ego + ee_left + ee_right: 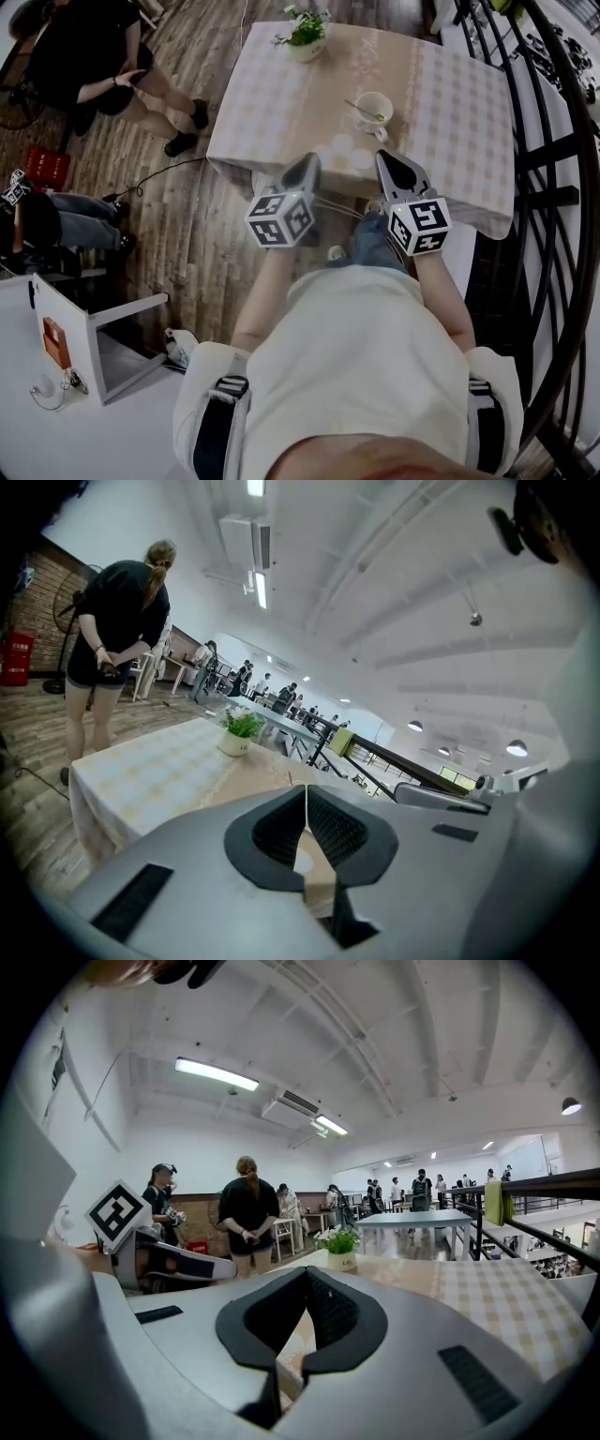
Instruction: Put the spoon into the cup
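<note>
The cup [375, 105] stands on a small saucer [359, 125] on the table [450, 112], toward the middle of the checked cloth, and the spoon [357, 106] appears to lie in it already: its bowl end is inside the cup and its thin handle leans out over the left rim. I judge from this that the task is most probably finished, though the spoon is small in the head view and I cannot see how deep it sits. The left gripper [307, 161] and the right gripper [386, 157] are both at the near edge of the table, side by side and well apart from the cup, which fits with hands that have nothing more to carry. In the left gripper view the two dark pads [333, 829] are pressed together at the tips with nothing between them, and in the right gripper view the pads [330, 1314] also meet at the tips and pinch nothing. A small potted plant [307, 39] stands at the far edge of the table, out of the way of the cup, so it does not disturb the work. At the far left a person [94, 56] is beside the table and takes no part in the task.
</note>
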Action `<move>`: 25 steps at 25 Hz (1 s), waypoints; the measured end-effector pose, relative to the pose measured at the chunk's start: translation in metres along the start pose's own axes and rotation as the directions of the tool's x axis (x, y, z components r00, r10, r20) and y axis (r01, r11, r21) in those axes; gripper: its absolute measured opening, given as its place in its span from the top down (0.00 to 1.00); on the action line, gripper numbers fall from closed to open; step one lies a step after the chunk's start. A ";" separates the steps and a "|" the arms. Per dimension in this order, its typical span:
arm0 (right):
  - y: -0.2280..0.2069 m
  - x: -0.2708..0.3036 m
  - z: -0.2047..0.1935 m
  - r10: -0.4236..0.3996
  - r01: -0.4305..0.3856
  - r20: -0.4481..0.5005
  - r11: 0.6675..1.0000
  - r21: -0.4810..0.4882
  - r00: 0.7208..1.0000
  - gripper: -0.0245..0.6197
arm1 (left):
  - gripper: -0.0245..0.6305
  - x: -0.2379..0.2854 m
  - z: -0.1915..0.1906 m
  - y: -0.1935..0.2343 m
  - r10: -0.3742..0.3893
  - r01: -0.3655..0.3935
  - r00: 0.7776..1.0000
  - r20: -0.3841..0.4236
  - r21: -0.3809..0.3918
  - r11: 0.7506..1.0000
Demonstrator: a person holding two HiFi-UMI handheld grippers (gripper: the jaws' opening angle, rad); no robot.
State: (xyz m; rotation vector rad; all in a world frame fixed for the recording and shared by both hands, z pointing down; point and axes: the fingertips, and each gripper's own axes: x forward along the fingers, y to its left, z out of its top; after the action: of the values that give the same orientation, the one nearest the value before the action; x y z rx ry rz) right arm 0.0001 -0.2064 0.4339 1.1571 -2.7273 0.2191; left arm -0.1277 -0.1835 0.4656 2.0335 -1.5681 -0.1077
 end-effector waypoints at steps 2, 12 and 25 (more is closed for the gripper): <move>0.004 -0.003 0.001 0.002 -0.002 0.005 1.000 0.000 1.000 0.96 | 0.95 -0.007 0.001 -0.003 -0.005 0.005 1.000 0.005 0.004 1.000; 0.017 -0.015 0.007 0.029 -0.029 0.020 1.000 -0.008 0.999 0.96 | 0.96 -0.024 0.009 -0.019 -0.010 0.009 1.000 0.017 0.061 0.998; 0.020 -0.019 0.011 0.035 -0.035 0.029 0.999 -0.002 0.999 0.96 | 0.96 -0.029 0.008 -0.023 -0.011 0.009 1.000 0.017 0.076 0.997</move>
State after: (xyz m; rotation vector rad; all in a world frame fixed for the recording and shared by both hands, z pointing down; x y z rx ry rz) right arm -0.0027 -0.1819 0.4181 1.1211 -2.7742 0.2071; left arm -0.1194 -0.1567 0.4404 2.1044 -1.5953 -0.0711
